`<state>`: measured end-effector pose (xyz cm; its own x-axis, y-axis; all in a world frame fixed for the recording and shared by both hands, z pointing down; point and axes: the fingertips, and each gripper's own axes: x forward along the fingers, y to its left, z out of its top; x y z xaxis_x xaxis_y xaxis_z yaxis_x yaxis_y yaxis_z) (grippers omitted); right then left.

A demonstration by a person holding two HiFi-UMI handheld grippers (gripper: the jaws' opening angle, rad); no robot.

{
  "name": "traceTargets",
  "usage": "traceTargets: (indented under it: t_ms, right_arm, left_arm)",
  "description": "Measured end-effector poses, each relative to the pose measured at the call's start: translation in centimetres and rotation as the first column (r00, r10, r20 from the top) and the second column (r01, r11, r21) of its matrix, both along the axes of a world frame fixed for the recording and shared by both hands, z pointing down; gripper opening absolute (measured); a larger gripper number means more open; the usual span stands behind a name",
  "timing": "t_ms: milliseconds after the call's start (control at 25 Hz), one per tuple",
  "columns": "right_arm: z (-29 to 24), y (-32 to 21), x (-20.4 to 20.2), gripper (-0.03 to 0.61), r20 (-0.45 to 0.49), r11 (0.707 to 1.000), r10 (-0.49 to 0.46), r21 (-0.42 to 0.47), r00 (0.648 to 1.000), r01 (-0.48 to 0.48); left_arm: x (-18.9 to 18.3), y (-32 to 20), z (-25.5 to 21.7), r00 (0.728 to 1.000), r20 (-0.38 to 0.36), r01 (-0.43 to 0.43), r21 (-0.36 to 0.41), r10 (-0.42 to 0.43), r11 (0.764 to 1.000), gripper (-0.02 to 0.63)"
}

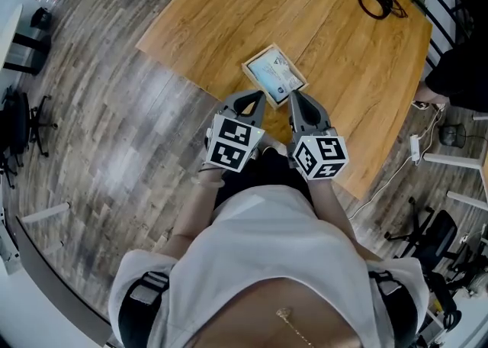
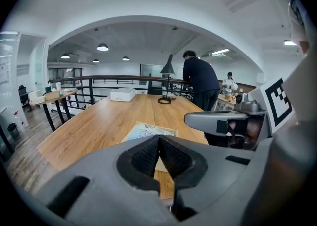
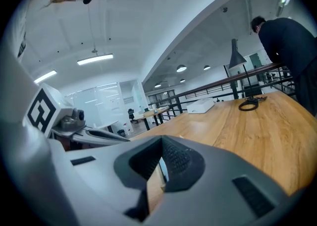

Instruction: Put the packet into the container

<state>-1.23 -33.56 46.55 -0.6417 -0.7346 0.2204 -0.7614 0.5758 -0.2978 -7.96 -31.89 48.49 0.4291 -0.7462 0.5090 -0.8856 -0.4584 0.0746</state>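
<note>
Shows the printed packet (image 1: 276,73) lying flat on the tan container (image 1: 257,84), on the wooden surface (image 1: 229,18) just ahead of both claws. Finds left claw (image 1: 260,98) and right claw (image 1: 293,97) pinched shut, empty. Looks light, thin, floppy; best nipped by an edge.

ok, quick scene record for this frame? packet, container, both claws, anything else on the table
table: wooden
container: shallow tan tray, close to the table's near edge
packet: printed, appears to lie flat inside the container
left claw: shut, nothing between the jaws, tip just short of the container
right claw: jaws together, tip at the container's near corner
cable coil: black, at the table's far corner
</note>
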Motion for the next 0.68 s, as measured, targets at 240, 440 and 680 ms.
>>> traceTargets:
  t_ms: [240,440,680]
  right_arm:
    - [-0.02,0.28,-0.07,0.011,-0.01,1.0,-0.01,-0.01,1.0,0.01]
    - [0.09,0.31,-0.13,0.011,-0.012,1.0,-0.015,-0.015,1.0,0.015]
    - [0.55,0.31,0.33,0.011,-0.013,0.999,-0.011,-0.031,1.0,0.01]
  left_arm:
    - [0.08,0.24,-0.07,1.0,0.012,-0.011,0.006,0.011,1.0,0.009]
    - [0.52,0.32,-0.06,1.0,0.0,-0.023,0.004,0.023,1.0,0.009]
    - [0.74,0.23,0.11,1.0,-0.008,-0.014,0.007,0.014,1.0,0.009]
